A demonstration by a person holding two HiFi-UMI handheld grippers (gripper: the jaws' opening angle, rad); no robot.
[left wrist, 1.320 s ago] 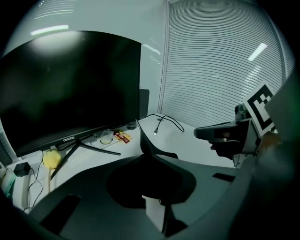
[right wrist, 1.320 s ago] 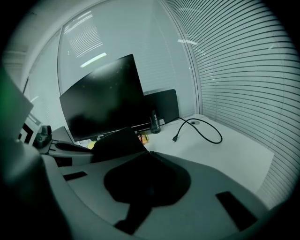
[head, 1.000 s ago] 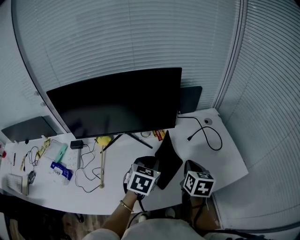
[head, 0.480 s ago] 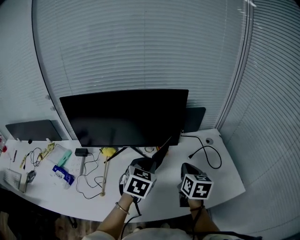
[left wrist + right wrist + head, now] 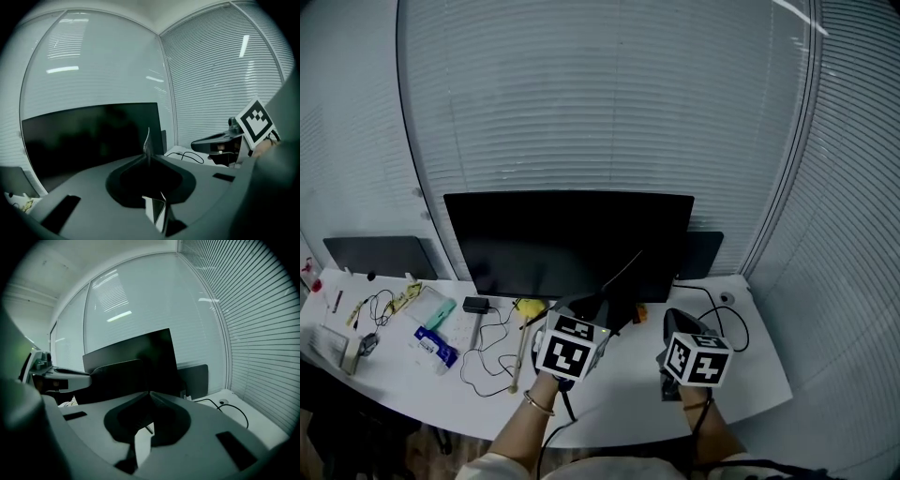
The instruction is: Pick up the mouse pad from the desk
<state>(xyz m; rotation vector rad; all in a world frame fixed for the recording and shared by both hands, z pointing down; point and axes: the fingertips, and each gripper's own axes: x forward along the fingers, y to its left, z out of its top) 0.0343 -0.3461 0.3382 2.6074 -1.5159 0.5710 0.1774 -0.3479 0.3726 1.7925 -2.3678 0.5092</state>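
The black mouse pad (image 5: 617, 302) hangs clear of the white desk (image 5: 619, 398), in front of the monitor. My left gripper (image 5: 598, 317) is shut on its near edge. In the left gripper view the pad (image 5: 147, 140) stands edge-on as a thin blade rising between the closed tips of the left gripper (image 5: 148, 158). In the right gripper view the mouse pad (image 5: 117, 378) is a dark sheet at the left. My right gripper (image 5: 677, 326) hovers to the pad's right, apart from it. The jaw tips of the right gripper (image 5: 149, 393) meet with nothing between them.
A wide dark monitor (image 5: 567, 239) stands at the back of the desk against glass walls with blinds. A black cable (image 5: 733, 323) loops at the right. Cables, a wooden stick (image 5: 519, 358), a blue packet (image 5: 431, 347) and small items lie to the left.
Both grippers have risen. The mouse pad went from leaning up off the desk to hanging in the air before the monitor. The head view has tilted upward.
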